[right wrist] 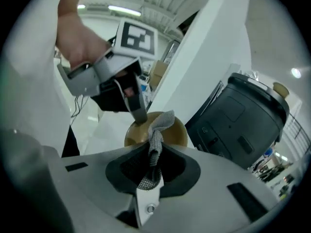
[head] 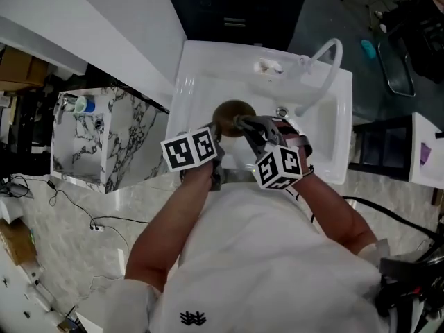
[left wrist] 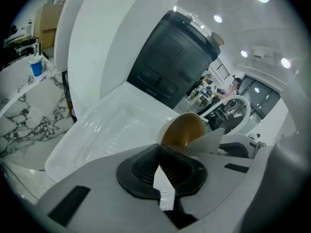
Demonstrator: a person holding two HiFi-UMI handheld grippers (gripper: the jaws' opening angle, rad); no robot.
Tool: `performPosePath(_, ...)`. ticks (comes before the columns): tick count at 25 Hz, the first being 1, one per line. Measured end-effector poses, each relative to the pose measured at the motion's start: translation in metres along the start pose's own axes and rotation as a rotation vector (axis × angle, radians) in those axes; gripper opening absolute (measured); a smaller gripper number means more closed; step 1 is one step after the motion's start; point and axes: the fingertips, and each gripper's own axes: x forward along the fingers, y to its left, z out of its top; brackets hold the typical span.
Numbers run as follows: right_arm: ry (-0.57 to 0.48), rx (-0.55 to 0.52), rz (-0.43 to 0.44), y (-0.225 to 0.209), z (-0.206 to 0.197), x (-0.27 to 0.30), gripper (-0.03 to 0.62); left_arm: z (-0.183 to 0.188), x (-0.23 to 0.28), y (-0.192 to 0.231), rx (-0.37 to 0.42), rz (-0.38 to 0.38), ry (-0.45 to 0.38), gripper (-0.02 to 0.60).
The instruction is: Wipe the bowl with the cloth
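Note:
A bowl (head: pixel 231 114), brown inside and pale outside, hangs tilted over the white sink (head: pixel 201 64). My left gripper (head: pixel 218 132) is shut on its near rim; in the left gripper view the bowl (left wrist: pixel 183 129) sits just beyond the closed jaws of the left gripper (left wrist: pixel 160 150). My right gripper (head: pixel 244 123) comes in from the right, shut on a grey woven cloth (right wrist: pixel 154 144). The cloth's free end (right wrist: pixel 164 120) lies against the bowl's inside (right wrist: pixel 172 132). In the right gripper view the left gripper (right wrist: pixel 138 114) pinches the rim opposite my right gripper (right wrist: pixel 153 149).
A curved white faucet (head: pixel 325 55) and a drain (head: pixel 281 112) lie at the sink's right. A black appliance (left wrist: pixel 170 67) stands behind the basin. A marble counter (head: pixel 121 141) with a blue cup (head: pixel 82 105) is to the left. Cables trail on the floor (head: pixel 90 224).

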Motion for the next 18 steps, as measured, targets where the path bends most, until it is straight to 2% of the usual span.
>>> performPosePath(4, 0.123, -0.145, 0.022, 0.019, -0.001, 0.021, 0.043, 0.002, -0.002, 0.0, 0.035, -0.026, 0.018, 0.017)
performPosePath(7, 0.158, -0.149, 0.066, 0.032, 0.007, 0.031, 0.043, 0.002, -0.002, -0.001, 0.076, -0.045, 0.042, 0.017)
performPosePath(10, 0.156, -0.126, 0.069, 0.032, 0.019, 0.038, 0.043, 0.002, -0.002, -0.003, 0.117, -0.062, 0.064, 0.015)
performPosePath(15, 0.16, -0.14, -0.041, 0.012, 0.038, 0.045, 0.043, -0.001, -0.005, 0.003, 0.162, -0.089, 0.09, 0.015)
performPosePath(18, 0.2, -0.164, -0.107, 0.001, 0.039, 0.044, 0.043, -0.002, -0.008, 0.007, 0.183, -0.099, 0.101, 0.015)
